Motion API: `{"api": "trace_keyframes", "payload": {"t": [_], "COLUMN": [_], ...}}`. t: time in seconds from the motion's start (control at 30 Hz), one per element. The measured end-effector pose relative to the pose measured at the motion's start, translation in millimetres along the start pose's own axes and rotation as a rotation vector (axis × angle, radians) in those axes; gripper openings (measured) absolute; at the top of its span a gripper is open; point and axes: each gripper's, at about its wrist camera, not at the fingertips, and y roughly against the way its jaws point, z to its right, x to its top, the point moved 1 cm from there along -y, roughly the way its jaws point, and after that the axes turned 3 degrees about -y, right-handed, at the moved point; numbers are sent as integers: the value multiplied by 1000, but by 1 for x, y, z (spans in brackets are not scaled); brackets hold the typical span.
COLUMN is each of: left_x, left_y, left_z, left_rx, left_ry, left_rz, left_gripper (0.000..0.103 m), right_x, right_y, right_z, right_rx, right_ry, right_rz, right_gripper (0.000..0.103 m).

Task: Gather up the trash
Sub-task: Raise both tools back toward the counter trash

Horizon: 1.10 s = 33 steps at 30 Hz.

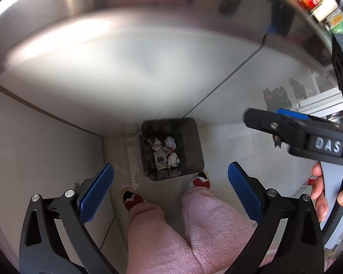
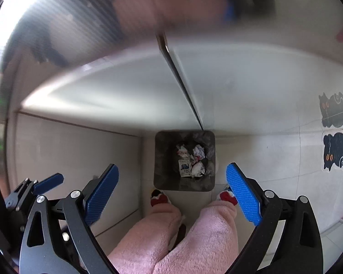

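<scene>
A dark square trash bin (image 1: 192,141) (image 2: 162,159) stands on the tiled floor below both grippers. Crumpled paper and a printed wrapper (image 1: 164,153) (image 2: 191,161) lie inside it. My left gripper (image 1: 170,190) hangs high above the bin, open, blue pads wide apart with nothing between them. My right gripper (image 2: 172,190) is also open and empty above the bin. In the left wrist view the right gripper (image 1: 285,127) shows at the right edge, held by a hand (image 1: 322,189). The left gripper (image 2: 34,189) appears at the left edge of the right wrist view.
A person's legs in pink fleece trousers (image 1: 171,228) (image 2: 183,233) and red-and-white slippers (image 1: 135,199) (image 2: 159,198) stand just in front of the bin. A steel counter edge (image 1: 125,45) overhangs above. Black cat stickers (image 2: 336,150) mark the floor at right.
</scene>
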Motion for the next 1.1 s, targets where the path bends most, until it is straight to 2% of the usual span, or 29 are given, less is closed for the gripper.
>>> {"api": "trace_keyframes", "payload": {"t": [0.3, 0.5, 0.6, 0.87, 0.97, 1.1], "left_x": [15, 36, 51, 101, 122, 147], "left_y": [87, 136, 152, 166, 163, 153], "left_z": [5, 12, 17, 20, 20, 21], "left_rx": [17, 16, 20, 6, 11, 22], "left_ry": [-26, -60, -88, -63, -42, -31], "left_rz": [124, 215, 253, 289, 288, 285], "left_gripper": [95, 95, 95, 92, 86, 83], "right_x": [-2, 12, 24, 76, 98, 124], "right_y": [96, 153, 165, 192, 191, 183], "right_z": [-9, -9, -6, 2, 4, 9], "right_rx": [-6, 12, 28, 9, -3, -26], "right_ry": [73, 100, 111, 150, 169, 209], "right_rz": [155, 273, 319, 414, 422, 422], "right_gripper": [97, 97, 97, 95, 90, 89]}}
